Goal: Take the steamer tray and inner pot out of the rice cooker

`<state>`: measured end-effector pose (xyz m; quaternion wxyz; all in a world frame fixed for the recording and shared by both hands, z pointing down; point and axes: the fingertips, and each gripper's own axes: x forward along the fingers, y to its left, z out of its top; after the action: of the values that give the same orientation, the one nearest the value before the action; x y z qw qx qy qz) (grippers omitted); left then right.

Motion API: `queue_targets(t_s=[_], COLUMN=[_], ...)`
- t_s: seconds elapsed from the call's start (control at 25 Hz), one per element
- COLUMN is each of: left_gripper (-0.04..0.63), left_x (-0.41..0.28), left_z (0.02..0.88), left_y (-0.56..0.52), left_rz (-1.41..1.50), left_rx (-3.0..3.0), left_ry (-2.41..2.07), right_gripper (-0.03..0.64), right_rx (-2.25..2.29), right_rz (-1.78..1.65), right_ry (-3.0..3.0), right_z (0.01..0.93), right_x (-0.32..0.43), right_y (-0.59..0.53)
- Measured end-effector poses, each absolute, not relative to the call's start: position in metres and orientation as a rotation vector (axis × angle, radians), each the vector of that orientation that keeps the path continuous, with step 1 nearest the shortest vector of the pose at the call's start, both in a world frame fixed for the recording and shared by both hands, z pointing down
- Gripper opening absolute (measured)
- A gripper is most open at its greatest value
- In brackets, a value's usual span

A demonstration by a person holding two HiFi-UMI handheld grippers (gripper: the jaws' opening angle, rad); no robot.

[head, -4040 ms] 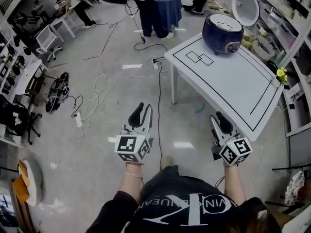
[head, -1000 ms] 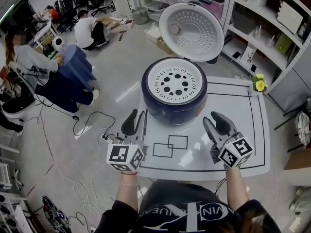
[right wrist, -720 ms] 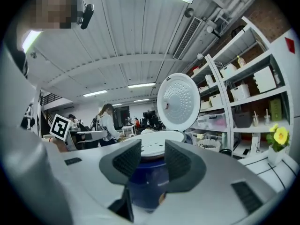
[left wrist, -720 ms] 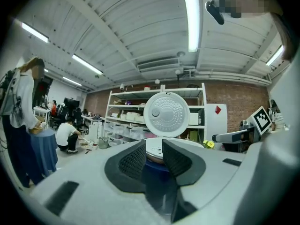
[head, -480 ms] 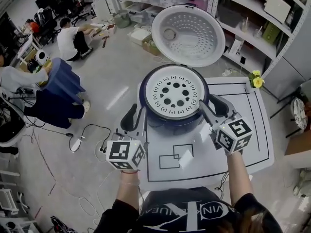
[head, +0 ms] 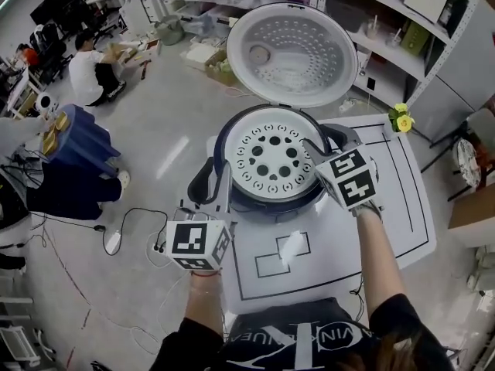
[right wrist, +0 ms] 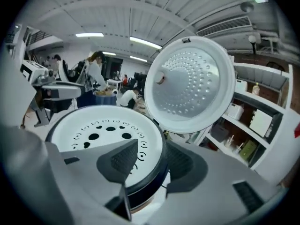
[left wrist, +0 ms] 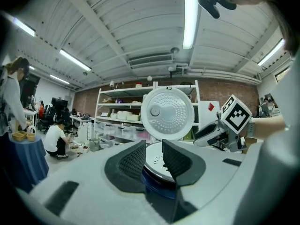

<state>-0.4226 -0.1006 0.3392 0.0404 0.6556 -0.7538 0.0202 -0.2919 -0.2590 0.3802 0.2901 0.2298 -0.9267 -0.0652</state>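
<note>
A white table (head: 387,230) fills the frame's middle, with a black border line and two overlapping squares (head: 282,255) drawn near its lower edge. The dark-blue rice cooker (head: 267,205) stands on its upper left; a yellow flower (head: 400,119) sits at its upper right corner.

1. The inner pot is out of sight beneath the round white perforated steamer tray (head: 271,161), which fills the mouth of the dark blue rice cooker (head: 272,204).
2. In the head view the right gripper (right wrist: 152,150) covers the cooker's rim at 3 o'clock. Its jaws have just been opening with that rim between them. Whether either pad touches it cannot be told.
3. In the left gripper view the left gripper (left wrist: 154,146) hides most of the cooker behind its jaws.
4. The white table (head: 387,222) loses its near edge, at 6 o'clock, under the person's dark shirt (head: 294,338).
5. Goods on the metal shelves (head: 441,52) at 1 o'clock are too small to tell.
</note>
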Motion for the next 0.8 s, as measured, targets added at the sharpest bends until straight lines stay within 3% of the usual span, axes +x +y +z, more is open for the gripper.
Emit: queue_targets(t_s=[0.36,0.48,0.68,0.8], left_gripper=[0.092,0.092,0.092,0.092], left_x=[-0.426,-0.424,-0.426,-0.43], left_z=[0.343,0.345,0.348,0.348], left_y=[-0.112,-0.112,-0.109,-0.107], left_rz=[0.043,0.037,0.04,0.033], left_rx=[2.028,2.031,2.02,2.009], left_ry=[-2.274,-2.261,-2.256,-2.264], right_gripper=[0.186,0.131,0.125,0.08], right_rx=[0.627,0.635,0.654,0.68], right_rz=[-0.189,-0.211,-0.22,-0.257], right_ry=[-2.271,-2.277,-2.296,-2.33], right_z=[0.409,0.406,0.4,0.389], right_x=[-0.301,-0.301,-0.301,-0.302], right_y=[-0.28,-0.282,-0.285,-0.284])
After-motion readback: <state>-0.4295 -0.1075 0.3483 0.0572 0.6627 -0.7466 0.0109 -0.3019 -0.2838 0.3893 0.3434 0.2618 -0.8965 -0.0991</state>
